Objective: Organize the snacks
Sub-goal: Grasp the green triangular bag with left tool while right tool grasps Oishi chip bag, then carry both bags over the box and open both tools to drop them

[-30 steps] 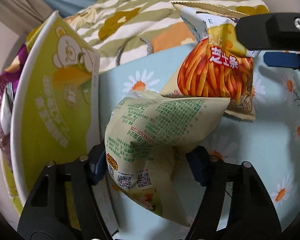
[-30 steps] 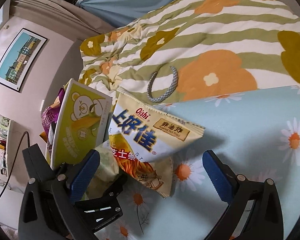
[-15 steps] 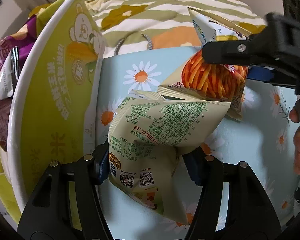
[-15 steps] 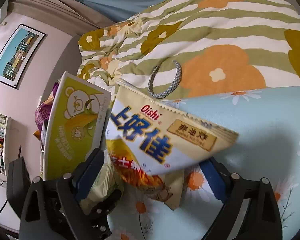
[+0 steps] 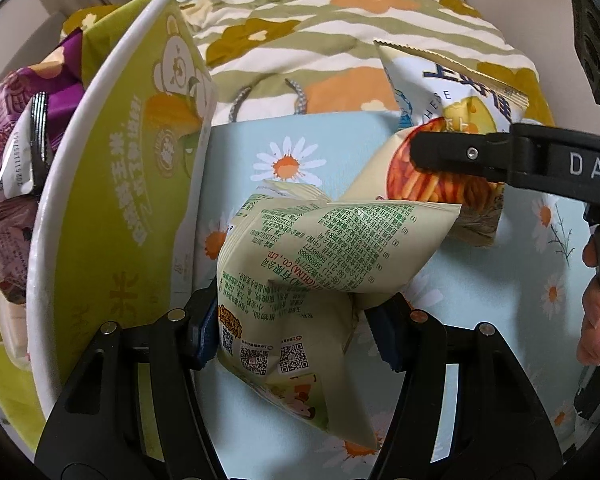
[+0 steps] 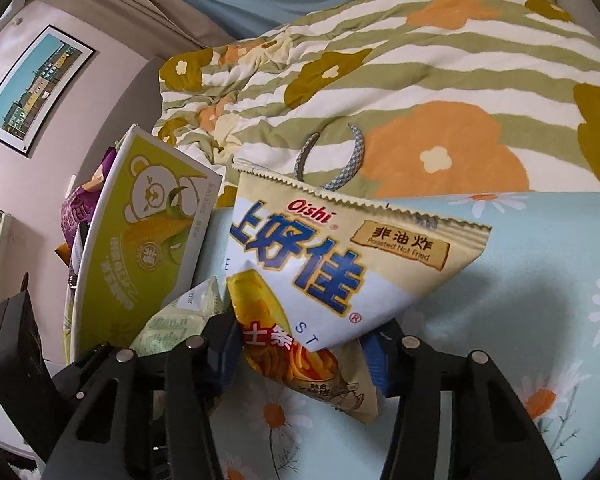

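We see the left hand-held gripper pinching a pale green crinkled snack packet printed with green text and QR codes; its blue pads press into the packet's lower half, and the packet's front is turned away from us. The right hand-held gripper, whose jaws have just been closing, now pinches a white and cream Oishi snack bag with blue characters and orange sticks pictured on it. The bag's lower corner is tucked behind the blue pads, so we cannot read all of its print.

We take the tall yellow-green cardboard box with a cartoon bear as landmark. The green packet hangs just to the right of the box, over a light blue daisy-print cloth; whether it touches the box we cannot tell. The Oishi bag sits further right of the box, beyond the green packet, partly masked in the left view by the right gripper's black finger. Inside the box, at its left, purple wrappers show only in part, cut off by the box wall and the picture's edge. Behind the box lies a striped green and white quilt with orange flowers. A grey braided cord loop rests on it, its lower part hidden by the Oishi bag.
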`<state>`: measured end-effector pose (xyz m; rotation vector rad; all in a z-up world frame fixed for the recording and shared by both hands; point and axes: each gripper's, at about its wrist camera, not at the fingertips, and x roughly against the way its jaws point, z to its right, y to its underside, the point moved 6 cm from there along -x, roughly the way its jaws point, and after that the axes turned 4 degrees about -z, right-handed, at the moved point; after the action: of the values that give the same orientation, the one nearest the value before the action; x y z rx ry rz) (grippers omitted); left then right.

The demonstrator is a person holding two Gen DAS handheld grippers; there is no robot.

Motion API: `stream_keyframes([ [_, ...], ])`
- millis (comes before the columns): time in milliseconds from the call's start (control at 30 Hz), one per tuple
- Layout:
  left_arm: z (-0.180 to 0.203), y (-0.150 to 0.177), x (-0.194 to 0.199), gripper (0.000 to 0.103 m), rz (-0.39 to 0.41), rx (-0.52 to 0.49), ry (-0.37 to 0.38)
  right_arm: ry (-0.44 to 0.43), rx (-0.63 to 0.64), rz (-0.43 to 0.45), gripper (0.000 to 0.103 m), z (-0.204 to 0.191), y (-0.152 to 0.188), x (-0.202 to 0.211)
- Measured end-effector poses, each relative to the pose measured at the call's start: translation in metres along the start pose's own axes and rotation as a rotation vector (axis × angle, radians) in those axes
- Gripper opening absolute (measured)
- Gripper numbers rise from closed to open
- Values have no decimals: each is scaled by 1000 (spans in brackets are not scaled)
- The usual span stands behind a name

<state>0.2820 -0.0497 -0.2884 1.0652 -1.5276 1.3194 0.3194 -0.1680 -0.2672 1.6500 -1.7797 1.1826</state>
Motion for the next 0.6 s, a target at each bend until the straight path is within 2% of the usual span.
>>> stream_keyframes([
  [300,6,-5,30,61,60,-5,20,48,14,47,47,0,8,36],
  [600,-3,-13,110,61,185,18,63,104,58,123,46,-22,4,103],
])
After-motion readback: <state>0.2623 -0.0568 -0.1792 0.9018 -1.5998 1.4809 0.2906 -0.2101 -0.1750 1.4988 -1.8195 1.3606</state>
